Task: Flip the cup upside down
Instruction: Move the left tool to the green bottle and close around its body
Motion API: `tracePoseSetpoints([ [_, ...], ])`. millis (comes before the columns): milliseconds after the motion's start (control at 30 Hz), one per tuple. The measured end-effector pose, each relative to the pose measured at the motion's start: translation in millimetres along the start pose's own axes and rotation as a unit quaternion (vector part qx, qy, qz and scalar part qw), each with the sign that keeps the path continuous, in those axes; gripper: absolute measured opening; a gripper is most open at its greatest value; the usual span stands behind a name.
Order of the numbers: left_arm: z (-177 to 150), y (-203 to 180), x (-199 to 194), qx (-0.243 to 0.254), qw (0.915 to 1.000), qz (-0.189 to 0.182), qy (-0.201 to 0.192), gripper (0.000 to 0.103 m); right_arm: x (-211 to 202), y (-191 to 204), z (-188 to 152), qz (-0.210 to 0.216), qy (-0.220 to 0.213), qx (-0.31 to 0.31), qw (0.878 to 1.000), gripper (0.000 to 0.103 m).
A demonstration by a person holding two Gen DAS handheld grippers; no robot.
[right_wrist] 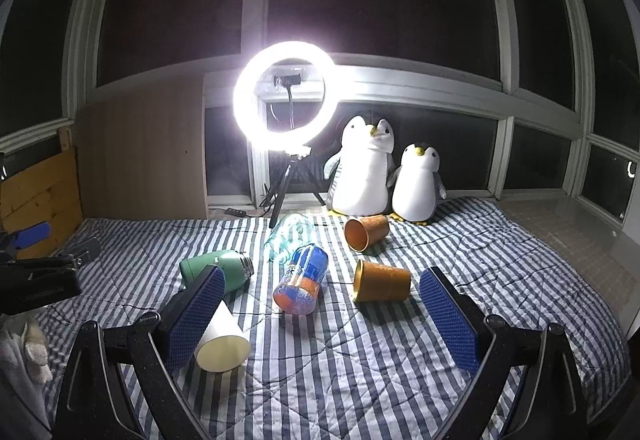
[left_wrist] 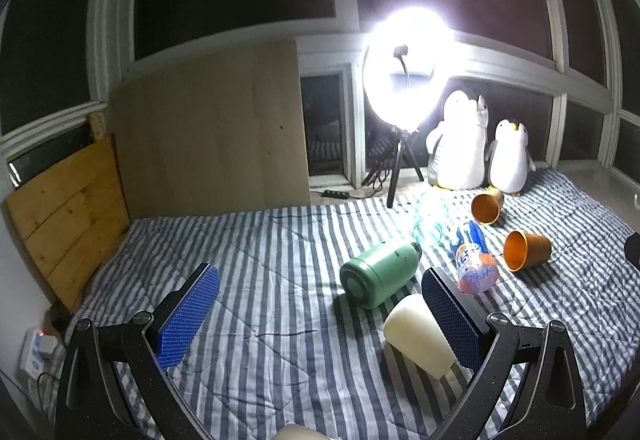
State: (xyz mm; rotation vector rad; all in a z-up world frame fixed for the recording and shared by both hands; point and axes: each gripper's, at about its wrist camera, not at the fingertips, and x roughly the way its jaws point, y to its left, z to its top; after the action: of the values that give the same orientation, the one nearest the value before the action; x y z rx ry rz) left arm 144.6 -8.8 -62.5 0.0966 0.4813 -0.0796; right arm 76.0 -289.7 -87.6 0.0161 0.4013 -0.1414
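Note:
Several cups lie on their sides on a striped blanket (right_wrist: 360,360). A cream cup (left_wrist: 418,334) (right_wrist: 222,342) lies nearest, beside the inner fingers of both grippers. Two orange cups (right_wrist: 382,280) (right_wrist: 366,232) lie farther back; they also show in the left wrist view (left_wrist: 526,250) (left_wrist: 487,205). A blue and orange printed cup (right_wrist: 302,280) (left_wrist: 474,260) lies between them. My left gripper (left_wrist: 320,316) is open and empty above the blanket. My right gripper (right_wrist: 320,316) is open and empty. The left gripper also shows at the right wrist view's left edge (right_wrist: 36,260).
A green flask (left_wrist: 378,270) (right_wrist: 218,266) and a clear glass jar (right_wrist: 290,236) lie on the blanket. A ring light on a tripod (right_wrist: 284,96) and two penguin plush toys (right_wrist: 362,168) (right_wrist: 418,182) stand at the back by the window. Wooden boards (left_wrist: 68,208) are on the left.

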Motion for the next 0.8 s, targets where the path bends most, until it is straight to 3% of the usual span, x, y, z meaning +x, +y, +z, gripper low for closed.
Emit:
tracePoseSetpoints([
  [233,7,1,60,0.011,0.9986,-0.024,0.046,0.102,41,4,7,0.002,0.044,-0.005,0.999,0.096],
  [467,19,-4,137,0.033,0.9888,-0.079,0.122,0.102,64,-2,10,-0.012,0.082,0.003,0.997,0.096],
  [600,23,-16,183,0.053,0.9741,-0.132,0.175,0.102,70,-8,10,-0.028,0.102,0.013,0.994,0.096],
  [800,24,-39,245,0.072,0.9495,-0.178,0.248,0.102,67,-26,4,-0.062,0.128,0.026,0.99,0.096],
])
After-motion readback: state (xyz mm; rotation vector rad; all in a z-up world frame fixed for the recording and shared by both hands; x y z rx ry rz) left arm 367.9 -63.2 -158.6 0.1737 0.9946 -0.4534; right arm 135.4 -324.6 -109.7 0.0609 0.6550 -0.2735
